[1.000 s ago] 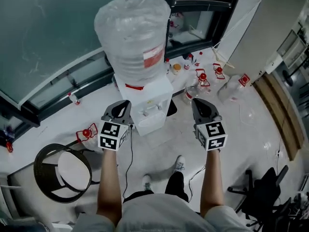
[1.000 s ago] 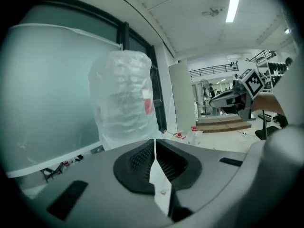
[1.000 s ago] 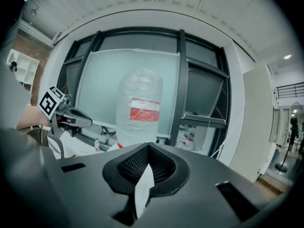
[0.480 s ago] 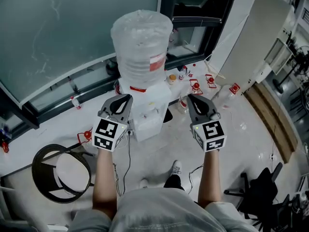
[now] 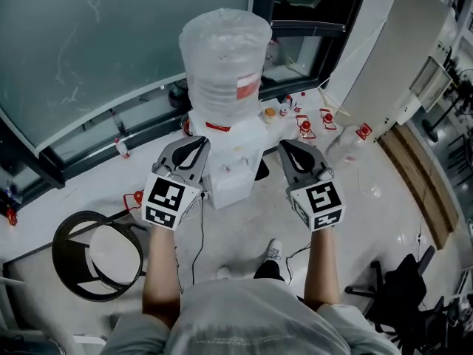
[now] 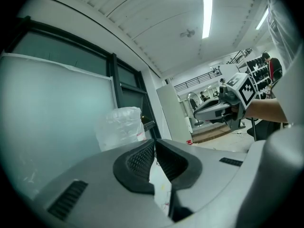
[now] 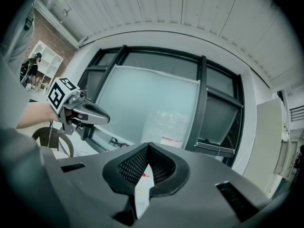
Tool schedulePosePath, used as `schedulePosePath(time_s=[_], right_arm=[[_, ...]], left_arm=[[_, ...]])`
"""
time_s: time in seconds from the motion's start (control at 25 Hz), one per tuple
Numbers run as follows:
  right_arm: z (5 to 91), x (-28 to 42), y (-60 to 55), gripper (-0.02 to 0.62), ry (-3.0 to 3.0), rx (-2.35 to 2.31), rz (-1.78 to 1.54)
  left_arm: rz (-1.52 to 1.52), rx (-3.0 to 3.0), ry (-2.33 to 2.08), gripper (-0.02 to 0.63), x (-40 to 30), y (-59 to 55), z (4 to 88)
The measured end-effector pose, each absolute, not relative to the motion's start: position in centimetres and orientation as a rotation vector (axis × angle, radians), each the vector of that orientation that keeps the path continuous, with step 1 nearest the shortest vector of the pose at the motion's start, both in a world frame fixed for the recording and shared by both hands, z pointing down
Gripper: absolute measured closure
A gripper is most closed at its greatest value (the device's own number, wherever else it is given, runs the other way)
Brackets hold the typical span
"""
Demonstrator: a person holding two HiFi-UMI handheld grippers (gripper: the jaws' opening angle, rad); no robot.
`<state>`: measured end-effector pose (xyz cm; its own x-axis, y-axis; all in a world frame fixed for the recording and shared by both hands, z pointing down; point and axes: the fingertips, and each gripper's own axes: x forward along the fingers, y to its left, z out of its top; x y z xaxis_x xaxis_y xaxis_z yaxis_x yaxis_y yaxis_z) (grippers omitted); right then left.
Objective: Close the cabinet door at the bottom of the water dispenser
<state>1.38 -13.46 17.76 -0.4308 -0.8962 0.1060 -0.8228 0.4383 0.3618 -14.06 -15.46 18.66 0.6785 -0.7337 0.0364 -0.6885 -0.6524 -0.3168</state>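
The white water dispenser (image 5: 235, 170) stands on the floor ahead of me, with a plastic-wrapped bottle (image 5: 225, 58) on top. From above its body hides the bottom cabinet door. My left gripper (image 5: 198, 145) is held level beside the dispenser's left side, jaws shut and empty. My right gripper (image 5: 285, 146) hovers by the dispenser's right side, also shut and empty. In the left gripper view the shut pads (image 6: 142, 159) point past the bottle (image 6: 121, 127), with the right gripper (image 6: 223, 109) across. The right gripper view shows the bottle (image 7: 166, 127) and the left gripper (image 7: 83, 113).
A black round bin (image 5: 96, 254) stands at the lower left. Red-capped items and small bottles (image 5: 307, 120) litter the floor behind the dispenser. A tall white panel (image 5: 392, 58) leans at the right, a black chair (image 5: 403, 294) sits at the lower right, and a cable (image 5: 196, 235) runs along the floor.
Both grippers have risen and drawn in closer to the dispenser's sides. Their jaws have stayed shut.
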Motion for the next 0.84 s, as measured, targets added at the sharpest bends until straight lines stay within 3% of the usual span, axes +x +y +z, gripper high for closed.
schedulePosePath(time_s=[0.84], right_arm=[[19.8,5.7,-15.0,0.568,-2.375,1.498,-0.342]], left_arm=[[-0.292,-2.654,1.163,0.578,-11.6,-17.2,21.2]])
